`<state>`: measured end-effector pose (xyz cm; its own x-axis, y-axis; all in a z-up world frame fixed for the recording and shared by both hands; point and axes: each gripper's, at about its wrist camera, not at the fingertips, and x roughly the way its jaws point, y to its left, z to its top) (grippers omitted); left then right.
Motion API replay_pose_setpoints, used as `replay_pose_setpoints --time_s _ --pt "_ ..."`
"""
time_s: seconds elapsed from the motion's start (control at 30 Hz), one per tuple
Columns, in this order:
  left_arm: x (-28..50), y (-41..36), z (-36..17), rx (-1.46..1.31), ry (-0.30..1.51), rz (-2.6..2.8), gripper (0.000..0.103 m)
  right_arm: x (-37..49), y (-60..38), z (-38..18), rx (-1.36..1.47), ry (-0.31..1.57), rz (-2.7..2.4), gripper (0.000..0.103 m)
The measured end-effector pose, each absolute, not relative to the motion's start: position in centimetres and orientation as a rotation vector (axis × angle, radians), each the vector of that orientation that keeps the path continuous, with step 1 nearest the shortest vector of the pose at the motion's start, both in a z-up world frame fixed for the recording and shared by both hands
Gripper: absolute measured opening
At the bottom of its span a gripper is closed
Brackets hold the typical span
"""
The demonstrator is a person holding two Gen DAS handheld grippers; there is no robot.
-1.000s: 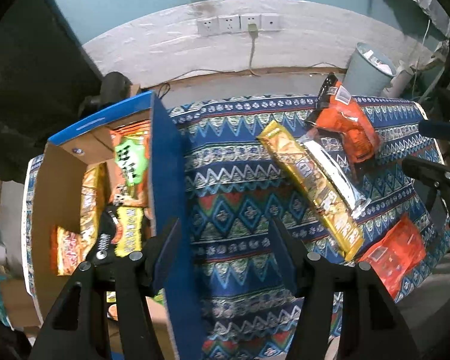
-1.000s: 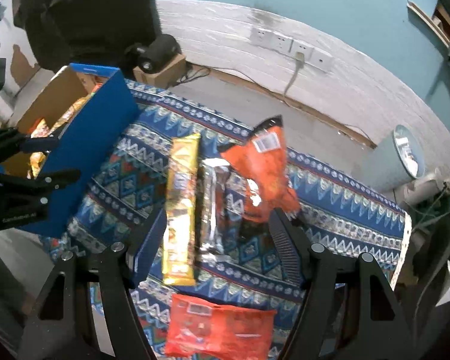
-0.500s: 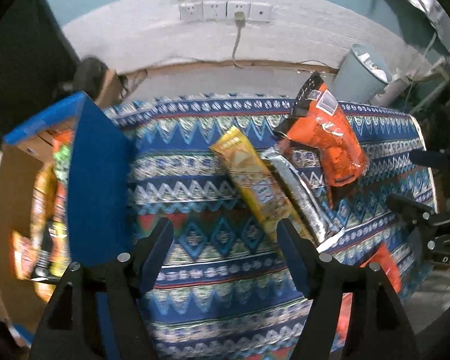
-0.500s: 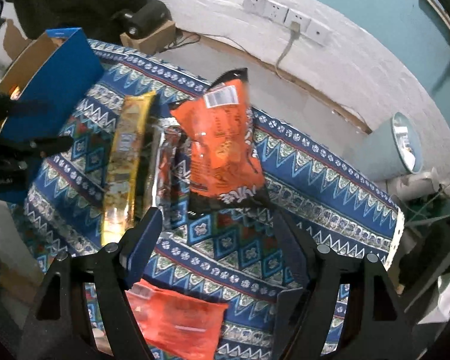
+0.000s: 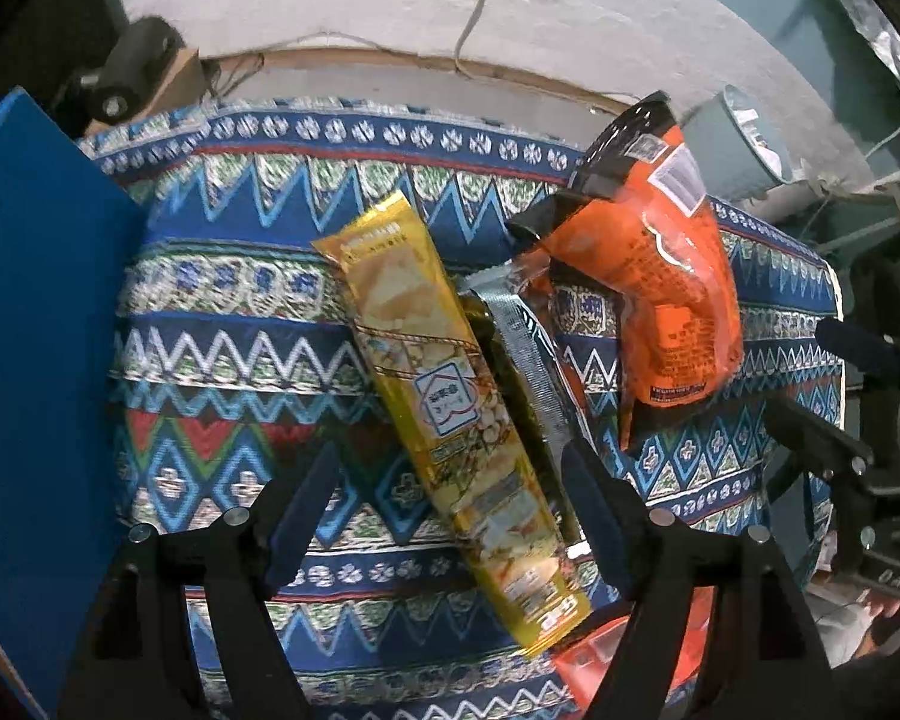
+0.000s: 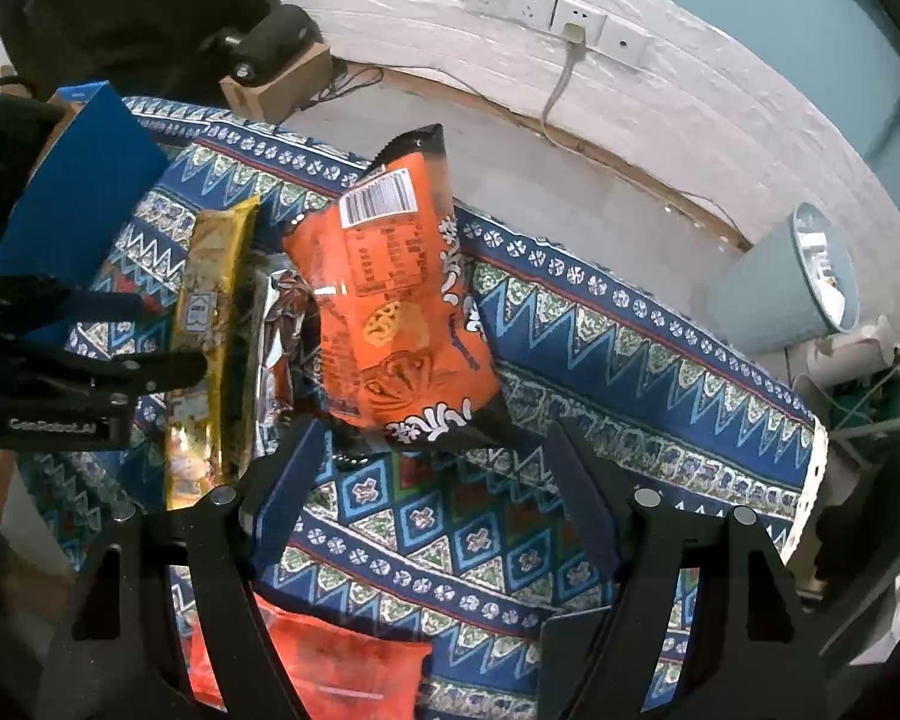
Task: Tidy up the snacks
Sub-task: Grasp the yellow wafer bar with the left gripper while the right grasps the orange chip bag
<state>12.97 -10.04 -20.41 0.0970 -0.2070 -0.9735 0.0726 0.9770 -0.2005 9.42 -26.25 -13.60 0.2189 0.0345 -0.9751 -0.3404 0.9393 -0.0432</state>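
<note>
On the patterned cloth point(image 5: 234, 324) lie a long gold packet point(image 5: 444, 396), a silver packet point(image 5: 519, 336) beside it and an orange bag point(image 5: 666, 288). A red packet point(image 6: 336, 666) lies nearest the front edge. The blue box point(image 5: 30, 330) stands at the left. My left gripper point(image 5: 450, 516) hovers over the gold packet with its jaws opening. The packet runs between the fingers and the pads do not press on it. My right gripper point(image 6: 438, 456) is open just short of the near end of the orange bag point(image 6: 390, 312), with only cloth between its fingers.
A grey-blue bin point(image 6: 798, 282) stands on the floor beyond the table's right end. A small cardboard box with a black device point(image 6: 276, 72) sits by the wall under the sockets point(image 6: 534, 0). The cloth's right edge point(image 6: 810, 480) drops off close to my right gripper.
My left gripper left the blue box, swung right and sank over the gold packet, its jaws spreading wider. My right gripper came lower and closer to the orange bag.
</note>
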Motion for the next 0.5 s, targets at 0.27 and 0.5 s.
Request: replay_pose_setpoints --time_s 0.27,0.5 --pt "13.7 -11.7 -22.3 -0.081 1.492 -0.215 0.080 10.1 -26.2 -14.0 -0.261 1.335 0.270 0.077" --pt "12.7 -12.3 -23.4 0.006 1.495 -0.246 0.073 11.2 -25.2 -14.8 -0.268 1.340 0.270 0.080"
